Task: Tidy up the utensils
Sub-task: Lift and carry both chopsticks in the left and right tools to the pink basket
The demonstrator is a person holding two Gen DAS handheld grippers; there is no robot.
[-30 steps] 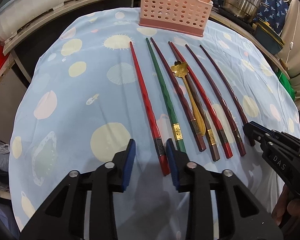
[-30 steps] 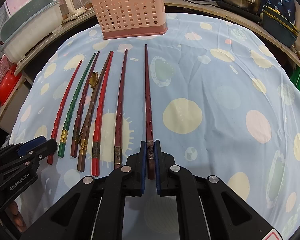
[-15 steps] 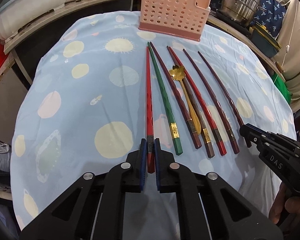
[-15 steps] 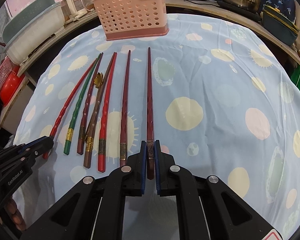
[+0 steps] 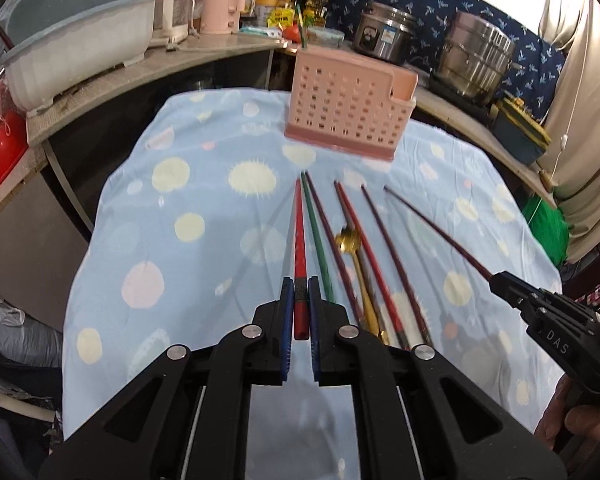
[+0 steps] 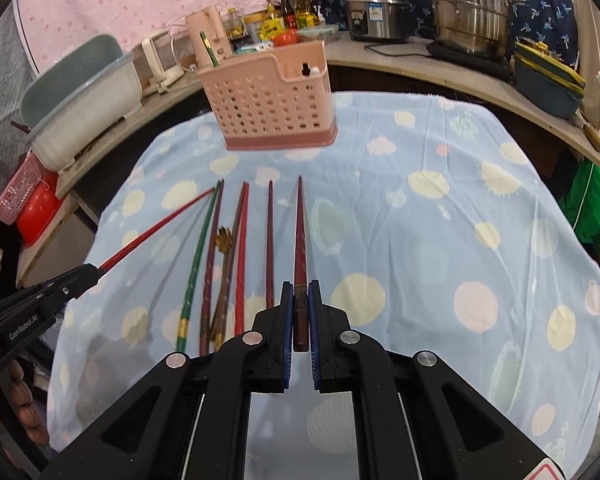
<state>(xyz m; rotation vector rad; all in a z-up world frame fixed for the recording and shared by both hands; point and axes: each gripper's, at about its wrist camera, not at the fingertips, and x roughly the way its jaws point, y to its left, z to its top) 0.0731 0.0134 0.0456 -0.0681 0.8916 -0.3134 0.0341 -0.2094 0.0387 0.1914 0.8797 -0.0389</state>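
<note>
My left gripper (image 5: 299, 298) is shut on a red chopstick (image 5: 299, 240) and holds it lifted, tip towards the pink perforated utensil basket (image 5: 348, 114). My right gripper (image 6: 300, 300) is shut on a dark maroon chopstick (image 6: 300, 236), also raised above the cloth. It shows in the left wrist view (image 5: 432, 228) too, as does the red one in the right wrist view (image 6: 156, 228). On the cloth lie a green chopstick (image 5: 316, 236), several more red and maroon chopsticks (image 5: 380, 256) and a gold spoon (image 5: 350, 242).
The table has a blue dotted cloth (image 6: 440, 240). The basket (image 6: 268, 104) stands at its far edge. Behind it a counter carries a grey tub (image 5: 80, 48), a pink kettle (image 5: 222, 0), a rice cooker (image 6: 376, 12) and steel pots (image 6: 472, 8).
The left gripper closed on the red chopstick. Both grippers then lifted their chopsticks off the cloth and tilted up, so the basket and counter now show higher.
</note>
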